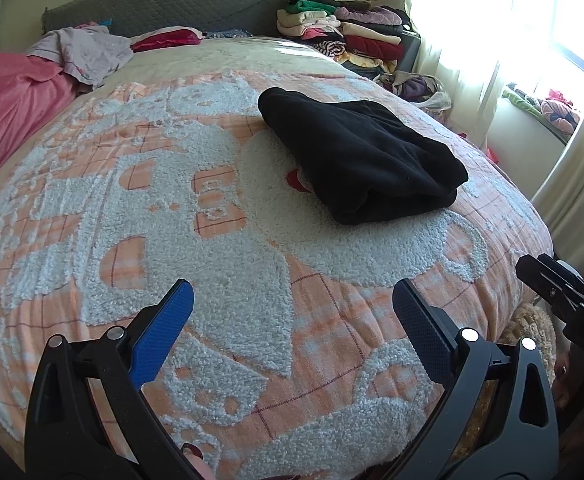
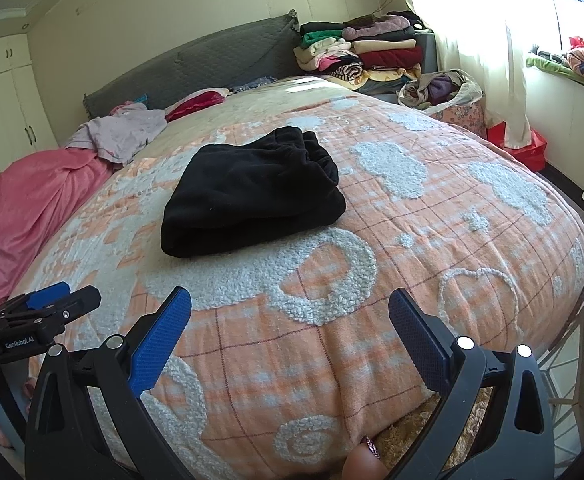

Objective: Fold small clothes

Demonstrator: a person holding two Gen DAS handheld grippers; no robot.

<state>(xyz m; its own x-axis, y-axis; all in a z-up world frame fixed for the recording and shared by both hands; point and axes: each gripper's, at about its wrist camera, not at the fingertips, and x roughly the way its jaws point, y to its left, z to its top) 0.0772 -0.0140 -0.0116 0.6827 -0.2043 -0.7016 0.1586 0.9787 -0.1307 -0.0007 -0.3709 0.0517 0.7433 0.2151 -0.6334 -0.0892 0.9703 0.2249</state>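
Note:
A black fleece garment point(image 1: 359, 152) lies folded into a thick bundle on the bed's orange and white blanket point(image 1: 172, 208), right of centre in the left wrist view. From the right wrist it is the same black garment point(image 2: 252, 192), left of centre. My left gripper point(image 1: 293, 312) hangs open over the blanket's near part, well short of the garment, nothing between its blue pads. My right gripper point(image 2: 290, 320) is open too, empty, above the bed's front edge. Each gripper shows at the side of the other's view: the right gripper point(image 1: 563, 296), the left gripper point(image 2: 52, 304).
A pink sheet point(image 1: 8, 112) and a crumpled pale garment point(image 1: 88, 52) lie at the far left of the bed. Stacked folded clothes point(image 1: 343, 36) stand beside the grey headboard point(image 1: 164, 4). A bag of clothes point(image 2: 439, 92), a red bag point(image 2: 519, 148) and a curtained window are on the right.

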